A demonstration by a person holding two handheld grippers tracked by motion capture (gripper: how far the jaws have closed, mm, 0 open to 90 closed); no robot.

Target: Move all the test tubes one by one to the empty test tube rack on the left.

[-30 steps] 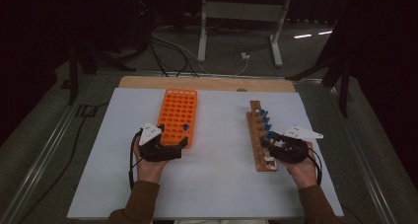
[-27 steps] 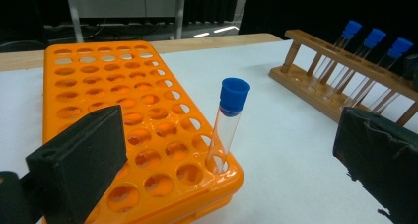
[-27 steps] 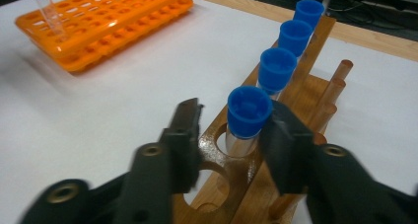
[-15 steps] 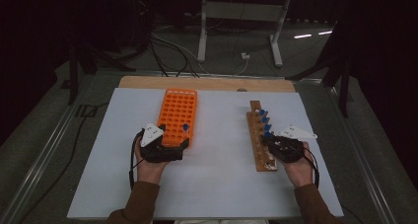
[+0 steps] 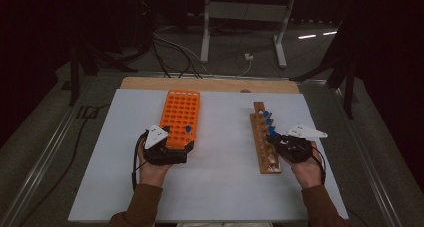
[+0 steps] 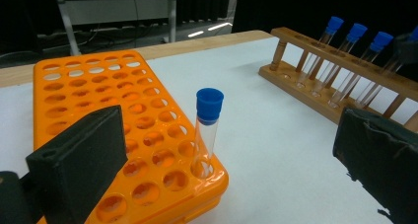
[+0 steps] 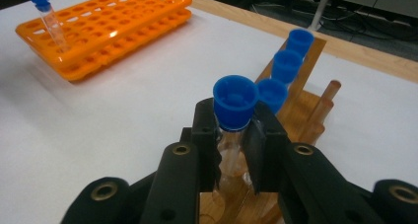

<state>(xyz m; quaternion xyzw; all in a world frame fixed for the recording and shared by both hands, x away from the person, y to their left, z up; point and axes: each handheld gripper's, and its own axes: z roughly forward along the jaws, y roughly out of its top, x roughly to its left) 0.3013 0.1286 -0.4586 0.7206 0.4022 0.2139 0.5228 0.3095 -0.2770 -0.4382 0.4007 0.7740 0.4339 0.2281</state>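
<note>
Overhead view; two close gripper views

1. the left claw [image 5: 186, 146] has a matt black body with a white three-cornered plate on top.
2. the right claw [image 5: 272, 146] is black too, its plate also white.
3. a thin black cable loops behind each claw.
4. round metal-ringed screw holes sit behind the right claw's padded fingers [image 7: 206, 135].
5. brown sleeves cover both forearms behind the claws.

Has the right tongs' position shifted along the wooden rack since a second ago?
Yes: the right tongs edged in against the wooden rack, closing on a blue-capped tube.
</note>
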